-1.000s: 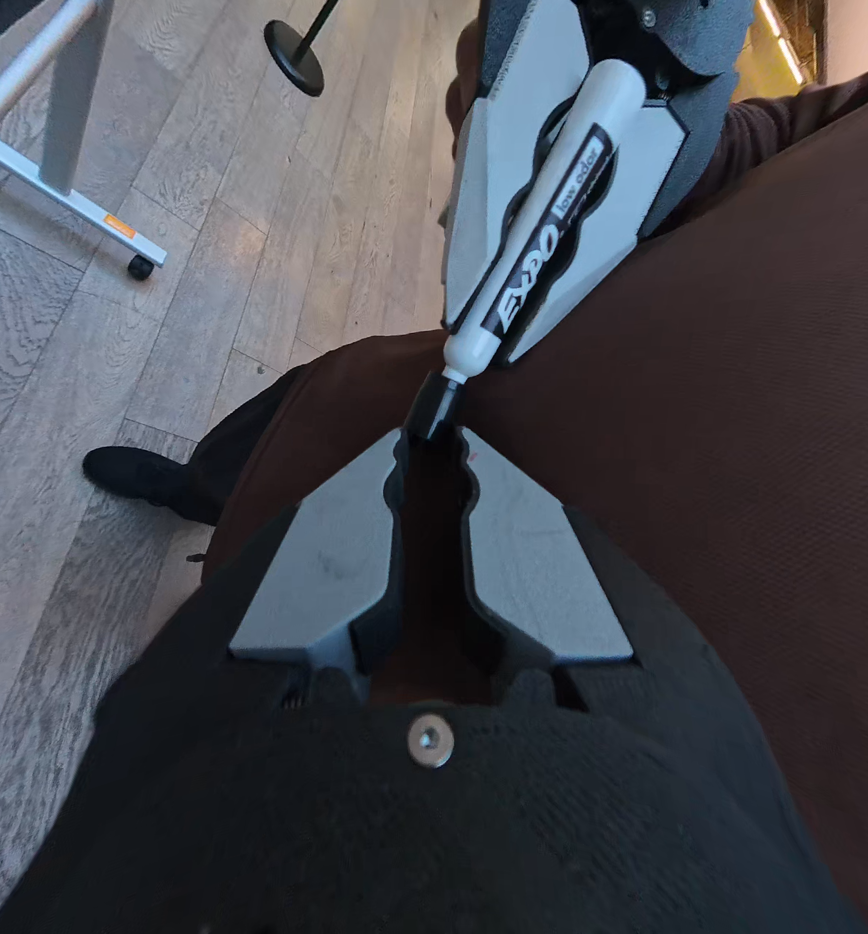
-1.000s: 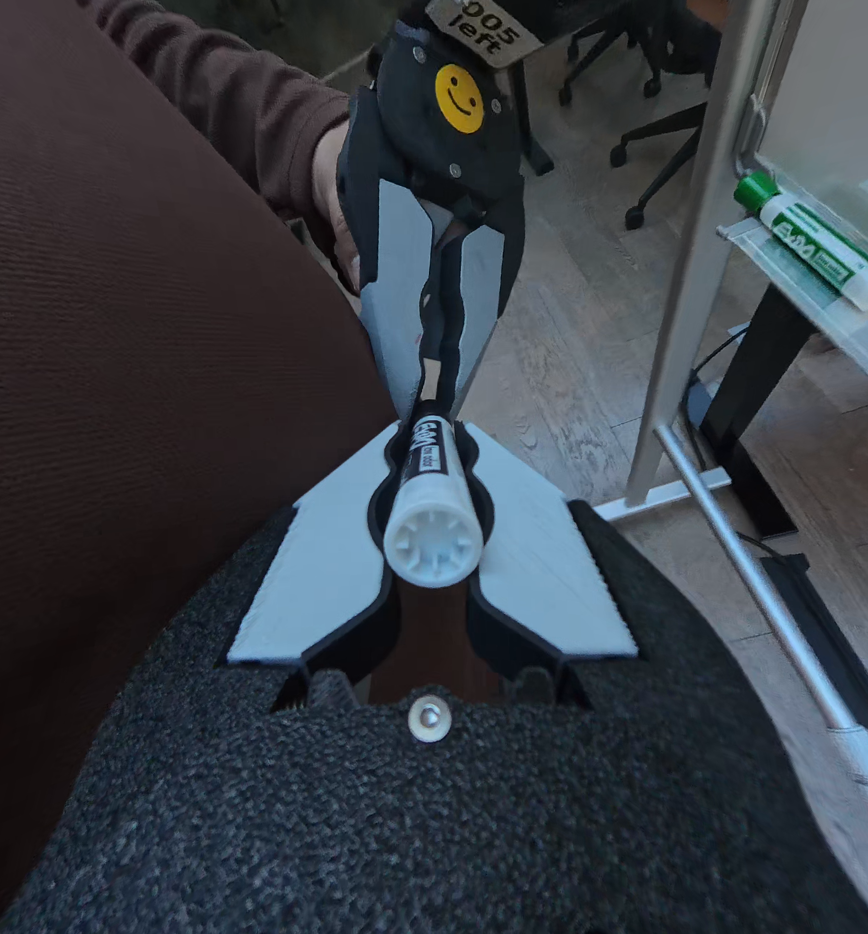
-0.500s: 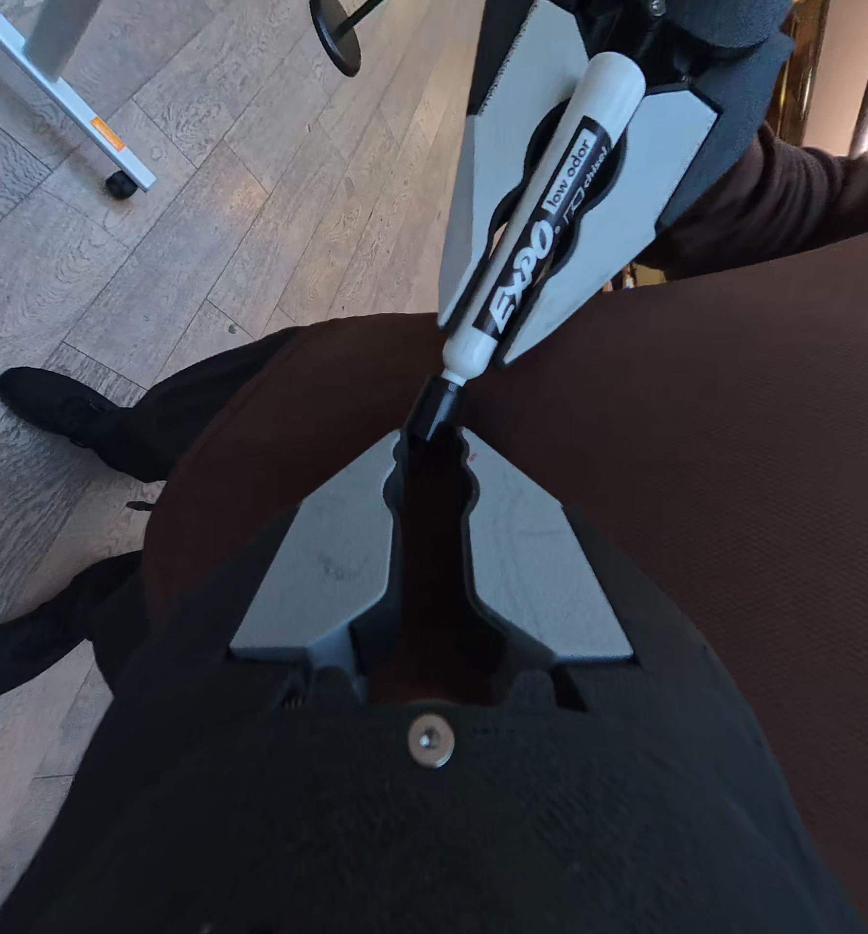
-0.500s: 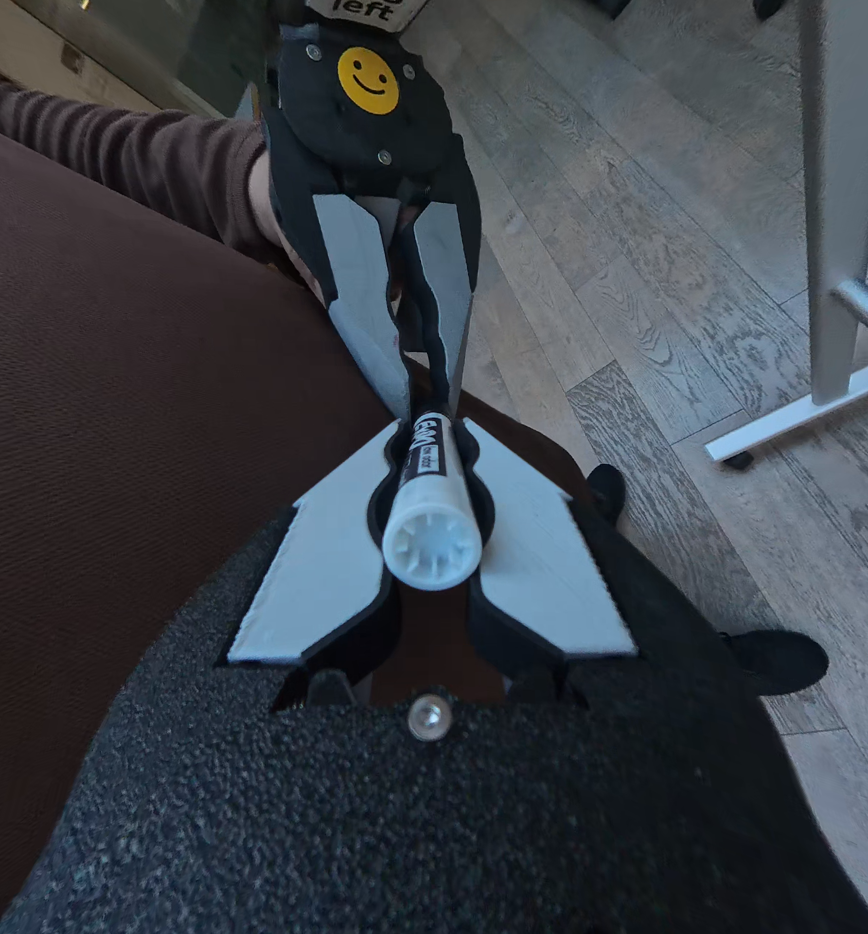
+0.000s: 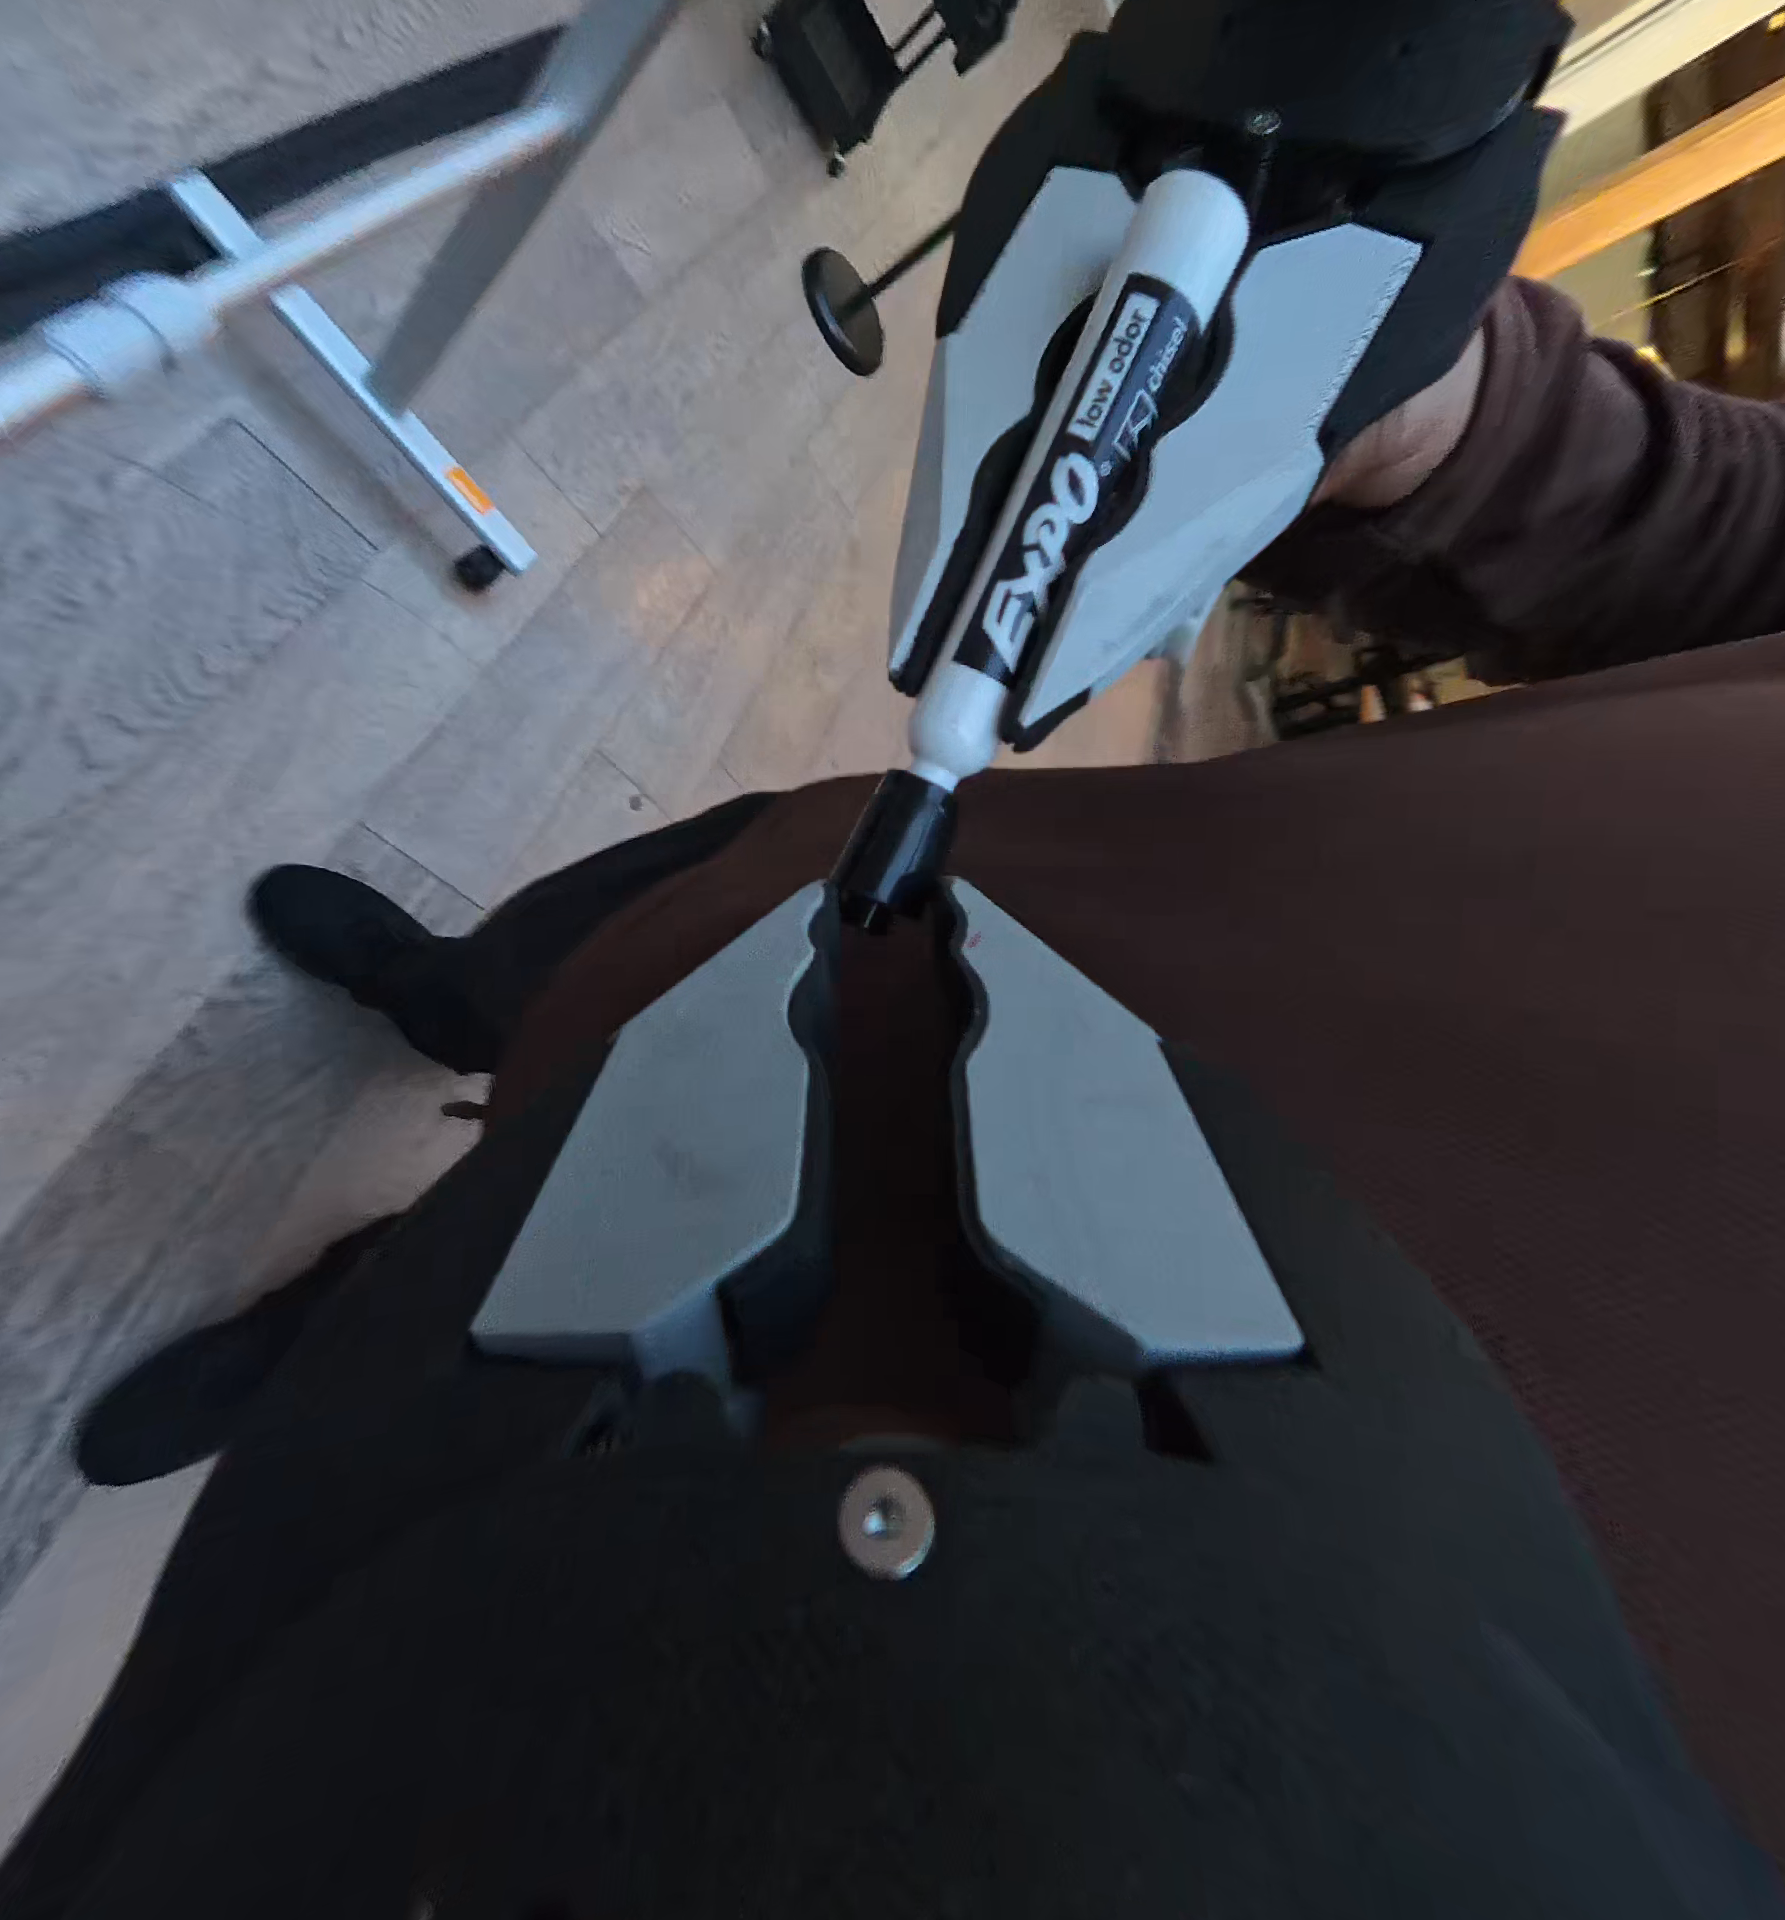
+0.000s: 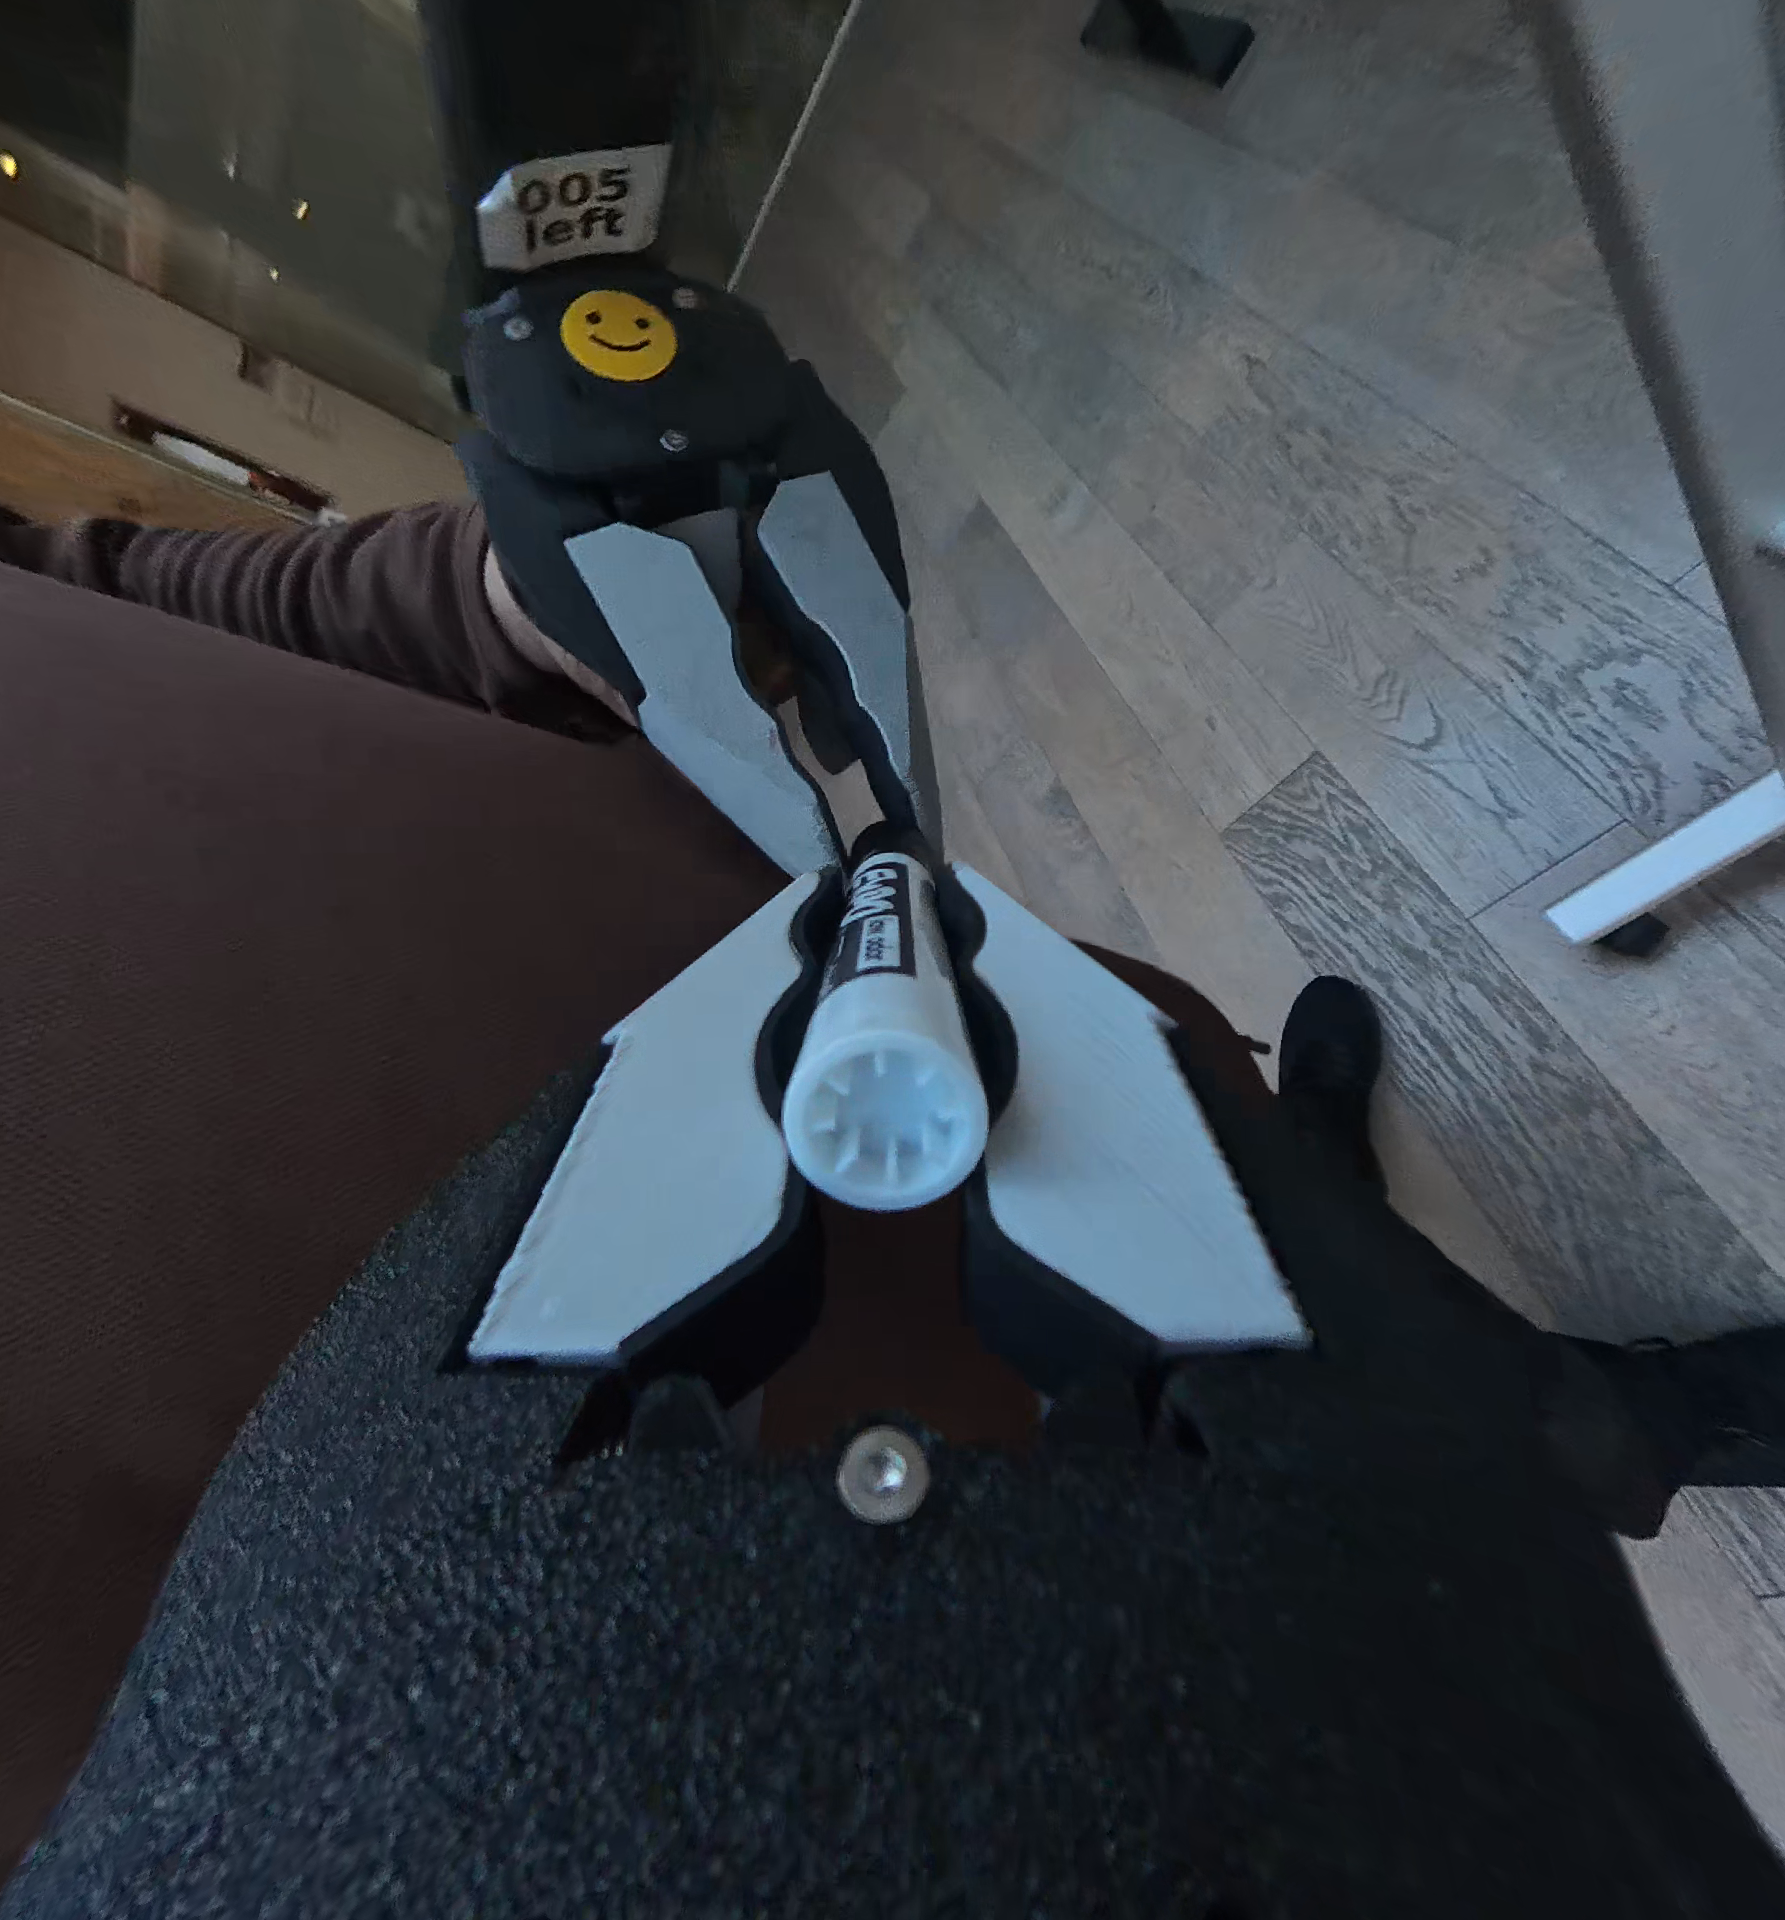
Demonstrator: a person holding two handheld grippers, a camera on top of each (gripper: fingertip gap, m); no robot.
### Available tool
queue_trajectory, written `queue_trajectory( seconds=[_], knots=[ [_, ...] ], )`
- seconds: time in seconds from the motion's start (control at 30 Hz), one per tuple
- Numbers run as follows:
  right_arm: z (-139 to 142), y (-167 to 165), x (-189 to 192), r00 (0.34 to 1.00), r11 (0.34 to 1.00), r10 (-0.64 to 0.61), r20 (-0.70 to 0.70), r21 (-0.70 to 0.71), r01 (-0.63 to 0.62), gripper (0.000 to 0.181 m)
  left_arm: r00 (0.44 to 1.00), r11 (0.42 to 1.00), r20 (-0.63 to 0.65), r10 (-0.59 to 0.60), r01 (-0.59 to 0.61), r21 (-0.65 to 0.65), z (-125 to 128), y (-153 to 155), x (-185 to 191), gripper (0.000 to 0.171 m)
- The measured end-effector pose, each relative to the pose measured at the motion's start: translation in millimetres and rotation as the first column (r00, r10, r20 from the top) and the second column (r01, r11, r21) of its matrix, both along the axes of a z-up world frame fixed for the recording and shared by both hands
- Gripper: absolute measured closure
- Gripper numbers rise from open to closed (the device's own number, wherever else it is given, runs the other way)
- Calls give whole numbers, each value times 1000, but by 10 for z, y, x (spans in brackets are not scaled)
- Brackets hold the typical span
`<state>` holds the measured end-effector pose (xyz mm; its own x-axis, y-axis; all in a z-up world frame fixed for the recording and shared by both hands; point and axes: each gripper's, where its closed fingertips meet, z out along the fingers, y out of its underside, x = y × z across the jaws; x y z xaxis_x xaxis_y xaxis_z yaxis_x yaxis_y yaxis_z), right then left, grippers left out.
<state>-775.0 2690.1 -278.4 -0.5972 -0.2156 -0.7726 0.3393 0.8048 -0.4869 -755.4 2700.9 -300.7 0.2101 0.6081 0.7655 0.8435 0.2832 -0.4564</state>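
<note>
While our two tongs face each other tip to tip, a dry-erase marker [image 5: 1080, 468] spans the gap between them.
We see the right tongs [image 6: 893, 904] clenched around the white barrel, its butt end toward that camera, and the left tongs [image 5: 888, 909] pinched on the marker's black cap [image 5: 893, 847] at their very tips. Below us lie a dark brown garment [image 5: 1439, 1039], black shoes [image 5: 337, 935] and a pale wood floor [image 6: 1335, 468]; a white metal frame foot [image 5: 368, 416] stands to one side.

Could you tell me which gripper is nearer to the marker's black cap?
Left. The left gripper pinches the black cap at its fingertips; the right gripper clamps the white marker barrel behind it.
</note>
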Motion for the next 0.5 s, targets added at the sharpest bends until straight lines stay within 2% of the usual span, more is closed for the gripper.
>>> queue_trajectory(
  seconds=[0.03,0.17,0.37,0.5],
  knots=[
    [59,-84,-42,999,999,-37,11,-14,37,164,999,998,-42,31,-33,-54,40,-80,-46,158],
    [269,-332,-123,980,988,-142,139,-38,149,163,971,975,-188,151,-177,-134,300,-404,-153,157],
    [490,-550,-113,949,972,-207,236,-65,228,164,941,899,-314,128,-244,-363,508,-655,-148,157],
    [698,-688,-122,938,966,-194,287,-112,233,164,933,846,-359,37,-220,-485,719,-816,-155,158]
  ],
)
